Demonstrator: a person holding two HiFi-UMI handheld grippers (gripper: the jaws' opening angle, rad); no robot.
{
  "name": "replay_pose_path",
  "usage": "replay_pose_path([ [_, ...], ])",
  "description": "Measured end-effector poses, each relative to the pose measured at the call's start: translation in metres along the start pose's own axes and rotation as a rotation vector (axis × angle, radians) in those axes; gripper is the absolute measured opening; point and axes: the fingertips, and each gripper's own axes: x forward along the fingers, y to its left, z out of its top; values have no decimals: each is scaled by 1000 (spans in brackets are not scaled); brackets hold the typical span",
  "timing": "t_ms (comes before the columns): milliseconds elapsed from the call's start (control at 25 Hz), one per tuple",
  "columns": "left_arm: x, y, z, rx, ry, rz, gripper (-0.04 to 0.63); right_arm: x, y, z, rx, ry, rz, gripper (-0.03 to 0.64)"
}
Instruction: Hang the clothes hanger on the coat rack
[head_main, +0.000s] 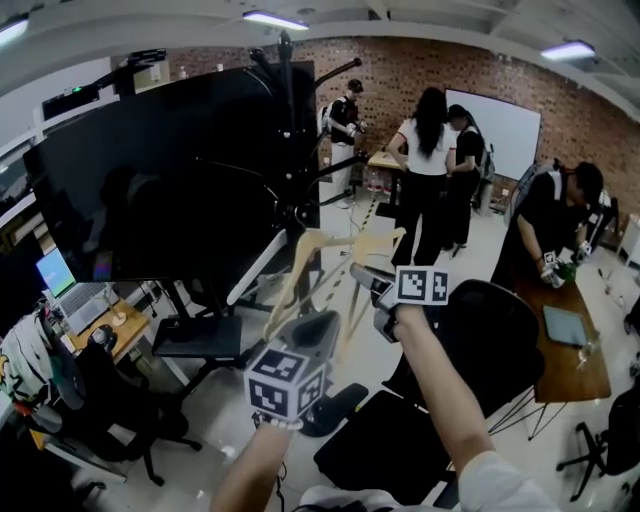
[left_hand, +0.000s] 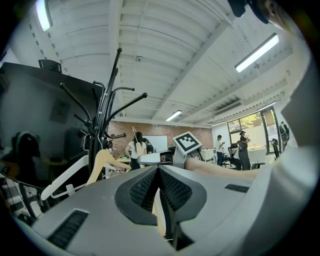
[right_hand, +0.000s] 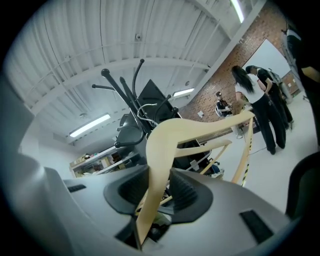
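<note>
I hold a pale wooden clothes hanger (head_main: 340, 243) in the air between both grippers, just in front of the black coat rack (head_main: 287, 150). My left gripper (head_main: 318, 320) is shut on a thin wooden strip of the clothes hanger (left_hand: 159, 210). My right gripper (head_main: 362, 272) is shut on its broad curved arm (right_hand: 165, 145), which rises out of the jaws and bends right. In the left gripper view the coat rack (left_hand: 102, 115) spreads its hooks above and to the left. The right gripper view shows the coat rack (right_hand: 130, 95) behind the hanger.
A white hanger (head_main: 255, 265) hangs low on the rack. A large black screen (head_main: 150, 180) stands at the left behind it. Several people (head_main: 430, 170) stand at the back, and one sits at a table (head_main: 570, 370) on the right. Black office chairs (head_main: 490, 340) stand below my arms.
</note>
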Motion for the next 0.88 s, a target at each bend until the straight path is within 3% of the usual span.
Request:
replay_pose_path([
  [880, 36, 41, -4, -18, -3, 45, -2, 63, -40, 35, 26, 47, 24, 143],
])
